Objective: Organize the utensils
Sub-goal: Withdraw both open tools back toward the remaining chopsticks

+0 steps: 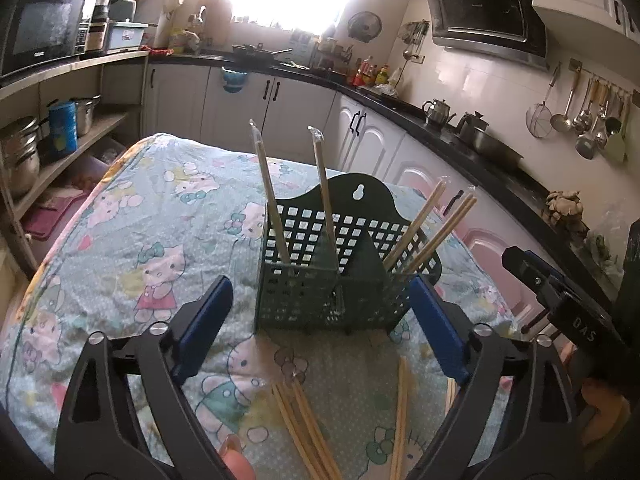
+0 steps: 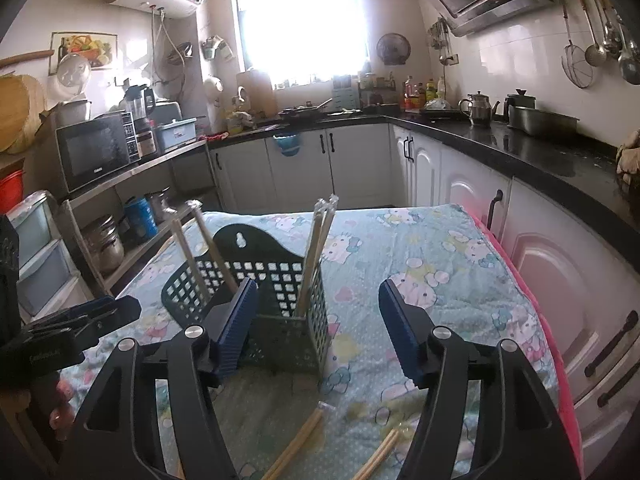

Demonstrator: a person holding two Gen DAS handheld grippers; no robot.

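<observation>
A dark green slotted utensil holder (image 1: 320,288) stands on the table with a Hello Kitty cloth (image 1: 160,216). Wrapped chopstick pairs stand in it: two in the left compartment (image 1: 272,200), others leaning right (image 1: 432,228). Loose chopsticks (image 1: 304,428) lie on the cloth in front. My left gripper (image 1: 320,328) is open and empty just in front of the holder. My right gripper (image 2: 316,332) is open and empty, with the holder (image 2: 280,304) by its left finger and chopsticks (image 2: 296,448) lying below. Each gripper shows at the other view's edge (image 1: 560,304) (image 2: 68,328).
White cabinets and a black counter (image 2: 520,152) with kettles and a pan run behind and right of the table. Open shelves (image 1: 60,148) with pots and a microwave stand left. Utensils hang on the right wall (image 1: 592,120). A pink edge (image 2: 532,300) borders the table's right side.
</observation>
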